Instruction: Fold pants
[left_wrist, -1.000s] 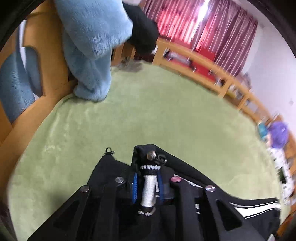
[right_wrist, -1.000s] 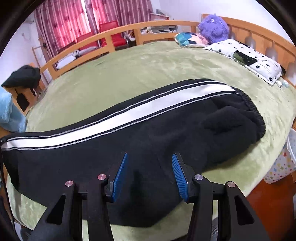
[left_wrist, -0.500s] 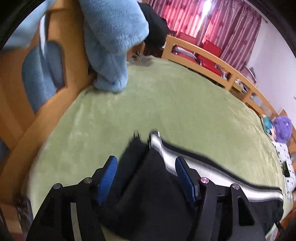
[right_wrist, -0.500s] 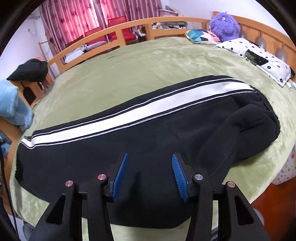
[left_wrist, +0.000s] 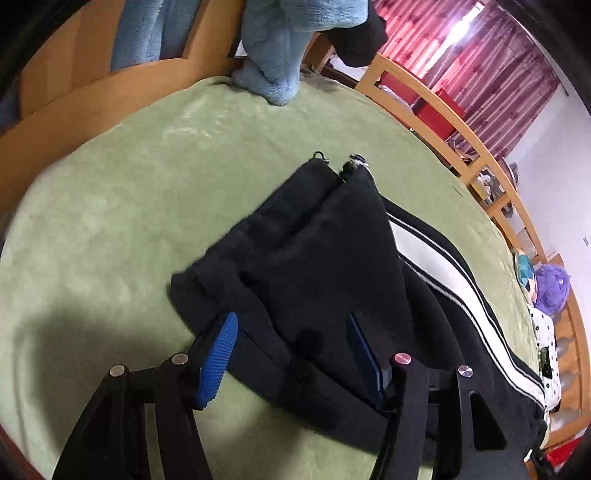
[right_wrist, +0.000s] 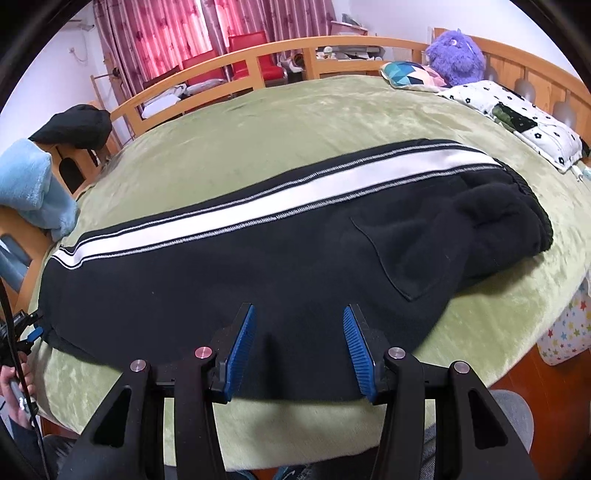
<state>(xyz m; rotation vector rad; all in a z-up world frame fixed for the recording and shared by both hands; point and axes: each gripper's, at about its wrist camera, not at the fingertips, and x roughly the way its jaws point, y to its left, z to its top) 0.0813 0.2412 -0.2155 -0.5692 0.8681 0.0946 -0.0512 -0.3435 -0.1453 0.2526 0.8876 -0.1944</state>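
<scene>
One big green bed (right_wrist: 295, 122) fills both views, and the black pants (right_wrist: 258, 266) lie stretched along its near edge, one leg stacked on the other, white stripe (right_wrist: 258, 206) facing up. That lengthwise fold looks done; by my reckoning the cross folds, cuffs toward waist, are all left to do. At one end sits the bunched waistband (right_wrist: 517, 221), at the other the cuffs (left_wrist: 332, 177) lie flat on the blanket. Over the cuff end hangs the left tool (left_wrist: 291, 350), its jaws closing a touch right now, black cloth below and between the blue pads but not pinched. Near mid-leg, the right tool (right_wrist: 299, 347) hovers with jaws apart, gripping nothing, fabric just beneath them.
</scene>
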